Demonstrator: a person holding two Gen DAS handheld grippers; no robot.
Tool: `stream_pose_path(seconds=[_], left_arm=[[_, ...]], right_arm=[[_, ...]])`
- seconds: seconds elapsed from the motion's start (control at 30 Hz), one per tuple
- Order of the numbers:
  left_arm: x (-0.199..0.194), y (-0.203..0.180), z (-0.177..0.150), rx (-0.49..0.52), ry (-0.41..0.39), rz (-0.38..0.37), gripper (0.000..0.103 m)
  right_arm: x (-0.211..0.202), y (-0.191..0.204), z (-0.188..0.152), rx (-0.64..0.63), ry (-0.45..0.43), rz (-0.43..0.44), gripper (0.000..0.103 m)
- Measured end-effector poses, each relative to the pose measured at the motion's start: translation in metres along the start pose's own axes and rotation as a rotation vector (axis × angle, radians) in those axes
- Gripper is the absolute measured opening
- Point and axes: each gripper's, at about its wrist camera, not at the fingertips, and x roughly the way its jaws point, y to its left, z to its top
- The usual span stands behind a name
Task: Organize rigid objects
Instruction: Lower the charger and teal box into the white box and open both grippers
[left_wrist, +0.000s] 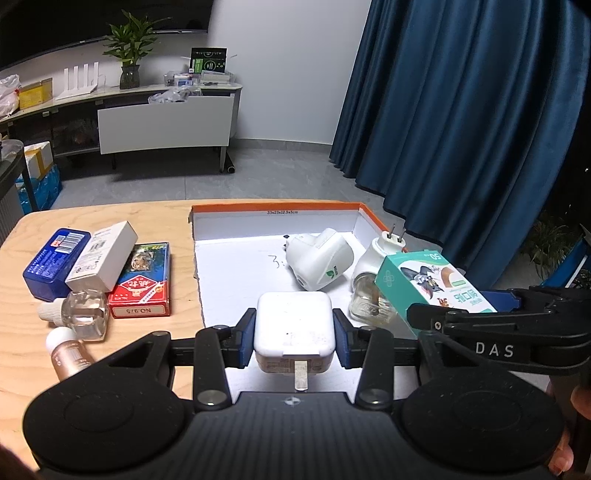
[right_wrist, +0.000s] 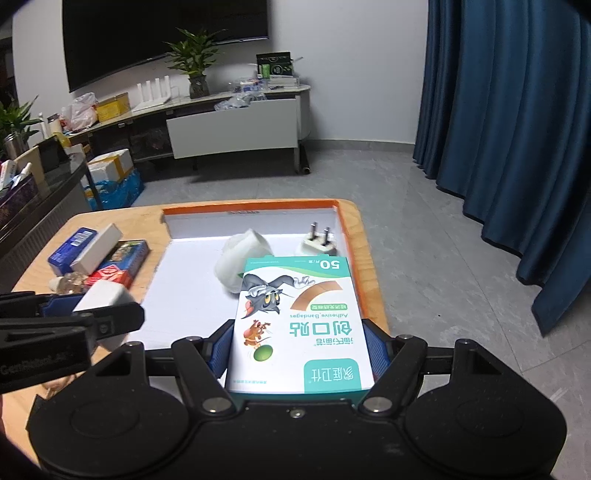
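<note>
My left gripper (left_wrist: 294, 334) is shut on a white square charger (left_wrist: 293, 325), held over the near part of the orange-rimmed white tray (left_wrist: 236, 266). My right gripper (right_wrist: 300, 349) is shut on a green and white bandage box (right_wrist: 299, 325), held above the tray's right side; the same bandage box (left_wrist: 432, 280) shows at the right of the left wrist view. In the tray lie a white plug-in device (left_wrist: 319, 262) and a second one with a glass bottle and two prongs (left_wrist: 373, 280). The charger (right_wrist: 103, 299) appears at the left of the right wrist view.
On the wooden table (left_wrist: 92, 218) left of the tray lie a blue tin (left_wrist: 55, 267), a white box (left_wrist: 103, 260), a red card pack (left_wrist: 144, 286), a clear bottle (left_wrist: 79, 314) and a rose-gold bottle (left_wrist: 68, 354). The table's right edge (right_wrist: 373, 266) runs just beyond the tray.
</note>
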Motion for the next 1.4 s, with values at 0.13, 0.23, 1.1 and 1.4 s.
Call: stream_pose_path(seconds=[0.13, 0.23, 1.1, 1.4], left_arm=[[0.008, -0.002, 0.001, -0.005, 0.014, 0.004, 0.043], [0.012, -0.003, 0.001, -0.002, 0.021, 0.005, 0.043], [-0.002, 0.001, 0.004, -0.010, 0.066, 0.067, 0.086], [-0.046, 0.048, -0.011, -0.052, 0.040, 0.145, 0.090]], right_arm=[[0.008, -0.006, 0.000, -0.004, 0.019, 0.010, 0.085], [0.005, -0.010, 0.000, 0.011, 0.002, 0.017, 0.086], [-0.043, 0.006, 0.003, 0.051, -0.100, 0.017, 0.092], [-0.043, 0.058, -0.004, -0.027, -0.069, 0.092, 0.096]])
